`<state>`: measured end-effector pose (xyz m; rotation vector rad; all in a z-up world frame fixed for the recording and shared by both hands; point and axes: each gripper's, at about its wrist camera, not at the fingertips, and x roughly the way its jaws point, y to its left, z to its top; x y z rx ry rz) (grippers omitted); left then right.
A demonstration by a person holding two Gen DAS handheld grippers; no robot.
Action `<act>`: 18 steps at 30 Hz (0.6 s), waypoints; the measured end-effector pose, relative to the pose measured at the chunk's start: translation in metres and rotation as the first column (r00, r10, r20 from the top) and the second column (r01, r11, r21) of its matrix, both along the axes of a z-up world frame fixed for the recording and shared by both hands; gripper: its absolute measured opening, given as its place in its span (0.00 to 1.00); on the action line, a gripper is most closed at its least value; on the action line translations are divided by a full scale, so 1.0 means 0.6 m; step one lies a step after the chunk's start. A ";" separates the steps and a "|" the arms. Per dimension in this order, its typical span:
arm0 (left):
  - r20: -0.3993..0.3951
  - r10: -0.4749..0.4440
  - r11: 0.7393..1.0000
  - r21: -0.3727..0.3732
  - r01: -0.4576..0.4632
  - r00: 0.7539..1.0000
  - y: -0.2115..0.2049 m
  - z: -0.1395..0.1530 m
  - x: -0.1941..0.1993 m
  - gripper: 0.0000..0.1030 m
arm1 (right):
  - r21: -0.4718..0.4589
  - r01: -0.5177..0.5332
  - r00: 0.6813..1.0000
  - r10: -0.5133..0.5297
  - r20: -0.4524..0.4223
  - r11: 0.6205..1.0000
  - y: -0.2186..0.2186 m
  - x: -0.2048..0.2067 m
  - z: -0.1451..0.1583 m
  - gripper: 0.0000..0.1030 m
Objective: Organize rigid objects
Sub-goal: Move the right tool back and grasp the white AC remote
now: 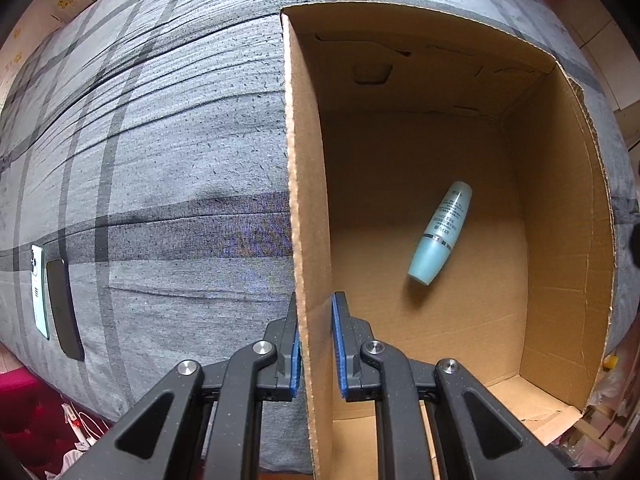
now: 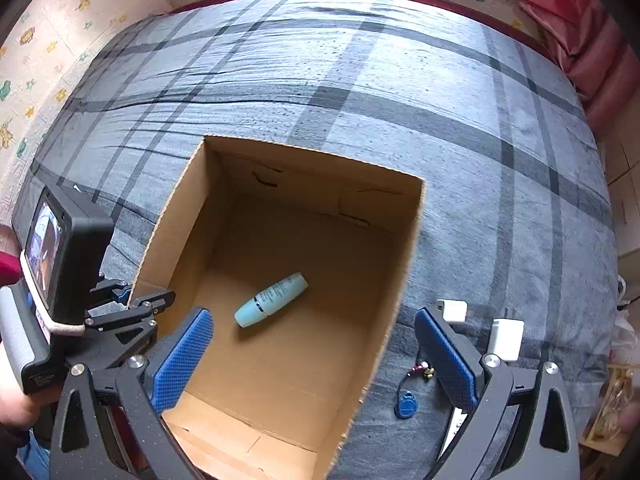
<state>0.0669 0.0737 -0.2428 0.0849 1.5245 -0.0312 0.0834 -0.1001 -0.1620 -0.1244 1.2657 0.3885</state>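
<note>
Open cardboard box point(image 2: 384, 280): stood on a bed point(image 2: 360, 80) covered in a grey plaid sheet; top open, inner flaps folded down against the walls.

Pale blue bottle point(image 2: 272, 300): lay on its side on the box floor, roughly mid-box, clear of all four walls. Silver band around its middle, printed text on the body, cap end pointing toward the near left corner in the right wrist view. Seen also in the left wrist view point(image 1: 440, 232), tilted, cap end lowest.

Left claw point(image 1: 316, 340): straddled the left wall of the box, one blue pad outside and one inside. The outer pad lay against the cardboard; a narrow gap showed on the inner side, so whether the wall was actually pinched could not be told. Its body and camera screen were visible in the right wrist view point(image 2: 132, 300) at the box's left rim.

Right claw point(image 2: 314, 354): spread wide, nothing between its blue pads, held above the near part of the box; left finger over the box interior, right finger over the sheet outside the right wall.

Other items on the sheet:
- white adapter point(image 2: 452, 310) and white charger block point(image 2: 506, 338), beside the right finger;
- blue key fob point(image 2: 406, 404) with small charm, near the box's right wall;
- white phone point(image 1: 40, 292) and dark phone point(image 1: 64, 308), side by side, well left of the box.
</note>
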 end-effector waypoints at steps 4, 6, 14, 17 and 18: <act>0.001 -0.001 1.000 0.003 0.001 1.000 -0.004 0.000 0.000 0.14 | -0.006 0.039 0.999 -0.039 0.012 0.999 -0.039 -0.006 0.014 1.00; 0.000 0.000 1.000 0.002 0.000 1.000 -0.004 0.000 0.000 0.14 | -0.015 0.054 0.998 -0.054 0.023 0.998 -0.059 -0.011 0.019 1.00; 0.000 -0.004 1.000 -0.005 0.004 1.000 -0.001 0.000 0.000 0.14 | -0.024 0.147 0.989 -0.146 0.024 0.989 -0.146 -0.029 0.006 1.00; 0.000 -0.010 1.000 0.001 0.010 1.000 -0.003 -0.001 0.000 0.14 | -0.037 0.180 0.984 -0.179 0.019 0.983 -0.177 -0.036 -0.005 1.00; -0.001 -0.009 1.000 0.001 0.009 1.000 -0.003 -0.001 0.000 0.14 | -0.045 0.189 0.982 -0.188 0.018 0.981 -0.185 -0.037 -0.008 1.00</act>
